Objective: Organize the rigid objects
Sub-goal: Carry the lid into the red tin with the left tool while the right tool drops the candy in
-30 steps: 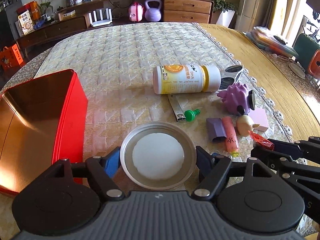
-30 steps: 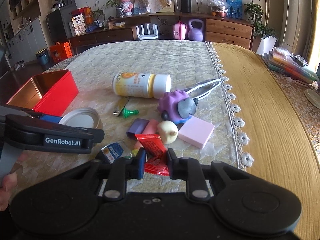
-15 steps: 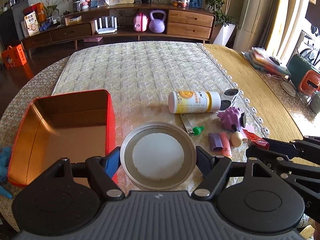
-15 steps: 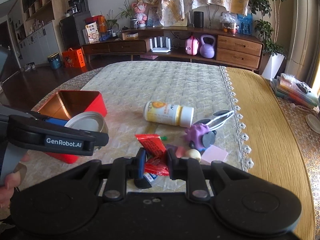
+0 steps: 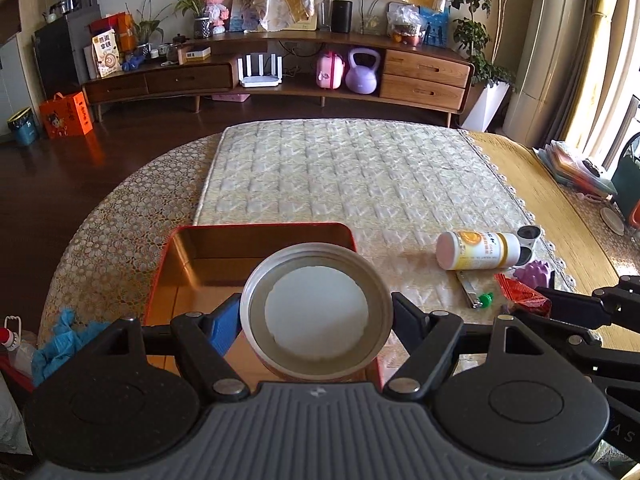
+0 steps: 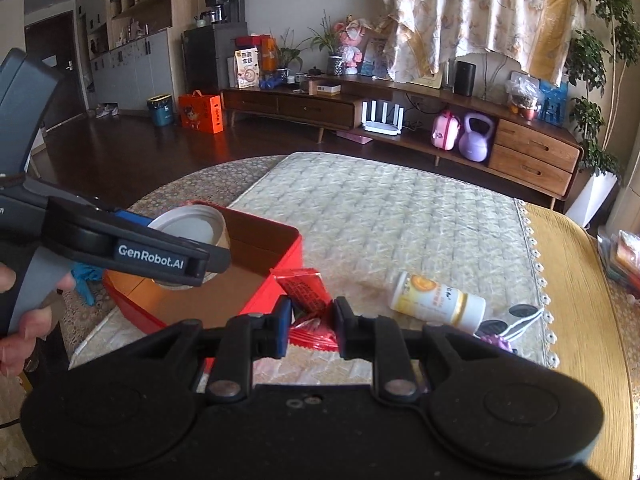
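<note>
My left gripper (image 5: 316,316) is shut on a round metal tin (image 5: 316,312) with a white inside, held in the air over the open red box (image 5: 208,240). In the right wrist view the same tin (image 6: 192,228) hangs above the red box (image 6: 276,276). My right gripper (image 6: 310,326) is shut on a red snack packet (image 6: 304,288), just right of the box's near corner. A white and yellow bottle (image 5: 480,250) lies on its side on the quilted mat (image 5: 360,176).
A nail clipper (image 5: 466,286), a green peg (image 5: 484,300), a purple spiky toy (image 5: 534,274) and sunglasses (image 6: 516,318) lie near the bottle. A blue cloth (image 5: 60,336) sits at the table's left edge. A person's hand (image 6: 16,328) holds the left gripper.
Both grippers have risen and moved left with their loads. The tin now hangs over the red box, and the packet is beside the box. The loose items have dropped away to the right.
</note>
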A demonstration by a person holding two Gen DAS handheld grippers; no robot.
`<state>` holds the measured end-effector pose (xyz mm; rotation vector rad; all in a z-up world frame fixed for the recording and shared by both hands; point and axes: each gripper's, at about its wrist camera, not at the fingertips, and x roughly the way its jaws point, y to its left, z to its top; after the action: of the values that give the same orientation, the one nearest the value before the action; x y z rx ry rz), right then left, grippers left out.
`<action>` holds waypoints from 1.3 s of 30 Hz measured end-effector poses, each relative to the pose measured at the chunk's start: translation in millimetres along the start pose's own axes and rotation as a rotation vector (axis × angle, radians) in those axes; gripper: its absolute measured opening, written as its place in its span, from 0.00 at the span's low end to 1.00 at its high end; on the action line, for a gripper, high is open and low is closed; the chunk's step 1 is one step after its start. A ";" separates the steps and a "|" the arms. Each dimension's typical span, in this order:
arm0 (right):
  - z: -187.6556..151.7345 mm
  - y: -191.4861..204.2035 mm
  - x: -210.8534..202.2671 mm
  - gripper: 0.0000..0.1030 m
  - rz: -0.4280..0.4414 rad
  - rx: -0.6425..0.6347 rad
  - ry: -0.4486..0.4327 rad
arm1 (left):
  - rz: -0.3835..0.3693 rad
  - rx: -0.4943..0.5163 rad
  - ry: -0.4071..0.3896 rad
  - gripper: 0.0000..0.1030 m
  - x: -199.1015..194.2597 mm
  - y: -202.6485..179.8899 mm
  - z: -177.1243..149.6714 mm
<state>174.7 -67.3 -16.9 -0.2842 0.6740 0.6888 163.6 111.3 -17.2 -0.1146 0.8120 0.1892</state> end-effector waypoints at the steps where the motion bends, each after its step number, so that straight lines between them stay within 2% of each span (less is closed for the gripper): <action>1: 2.0 4.0 4.0 0.21 0.006 -0.005 0.004 | 0.008 0.000 0.000 0.75 2.6 6.5 0.5; 10: 28.6 39.5 61.0 0.21 0.060 -0.067 0.054 | 0.056 -0.062 0.063 0.75 48.7 55.1 7.6; 17: 29.9 55.3 108.8 0.21 0.109 -0.135 0.130 | 0.057 -0.091 0.113 0.75 90.4 77.4 20.1; 30: 16.3 93.3 144.1 0.21 0.171 -0.240 0.229 | 0.049 -0.035 0.167 0.75 124.2 74.1 22.3; 39: 12.9 101.1 154.8 0.22 0.172 -0.234 0.271 | 0.034 -0.014 0.185 0.75 133.6 67.8 21.4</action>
<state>202.2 89.8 -111.3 -0.5473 0.8838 0.9052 254.3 197.7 -102.0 -0.1334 0.9969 0.2183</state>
